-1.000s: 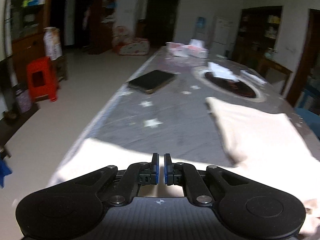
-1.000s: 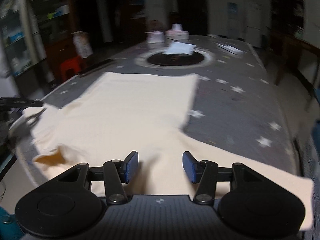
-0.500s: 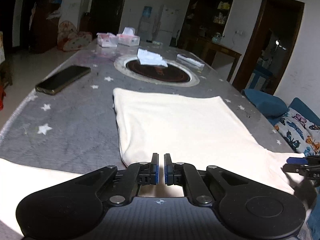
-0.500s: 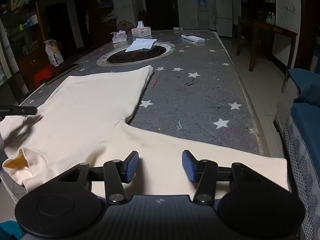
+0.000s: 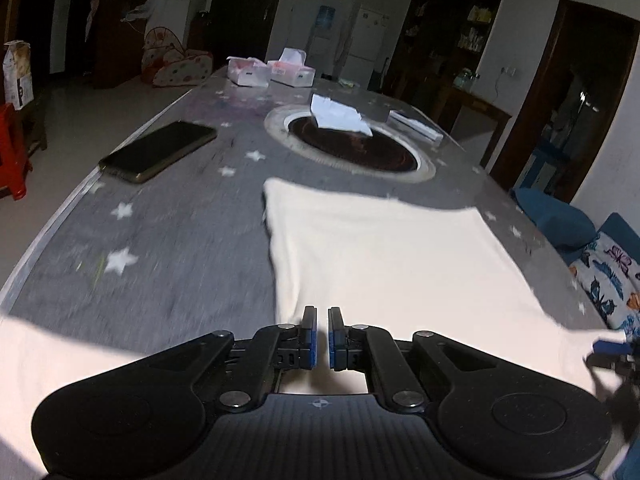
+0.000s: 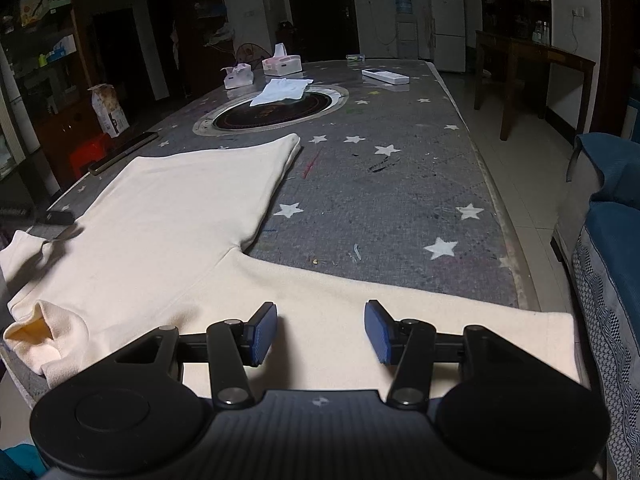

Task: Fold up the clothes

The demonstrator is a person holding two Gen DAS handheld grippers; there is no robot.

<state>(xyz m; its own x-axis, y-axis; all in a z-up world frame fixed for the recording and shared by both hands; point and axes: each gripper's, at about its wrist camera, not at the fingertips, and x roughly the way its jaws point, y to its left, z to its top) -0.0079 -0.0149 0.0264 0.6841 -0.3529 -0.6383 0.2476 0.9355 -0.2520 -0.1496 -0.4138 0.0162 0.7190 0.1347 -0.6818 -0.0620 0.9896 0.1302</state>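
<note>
A cream long-sleeved shirt (image 5: pixel 392 248) lies spread flat on the grey star-patterned table (image 5: pixel 180 240), hem toward the far end. My left gripper (image 5: pixel 322 316) hovers shut over the shirt where the left sleeve meets the body, with nothing seen between its pads. In the right wrist view the shirt (image 6: pixel 180 216) fills the left half, its collar (image 6: pixel 32 332) bunched at the near left. My right gripper (image 6: pixel 320 320) stands open above the outstretched right sleeve (image 6: pixel 460 320). Each gripper shows at the edge of the other's view: the left gripper (image 6: pixel 52 216), the right gripper (image 5: pixel 608 348).
A dark phone (image 5: pixel 160 150) lies near the table's left edge. Beyond the hem sits a round inset hotplate (image 5: pixel 352 146) with white paper (image 5: pixel 340 114) on it, tissue boxes (image 5: pixel 288 72) and a remote (image 6: pixel 384 76) farther back. A blue sofa (image 6: pixel 612 220) flanks the right side.
My left gripper has swung right from over the left sleeve to the shirt body, still shut. The right gripper shifted slightly over the right sleeve, its jaws unchanged.
</note>
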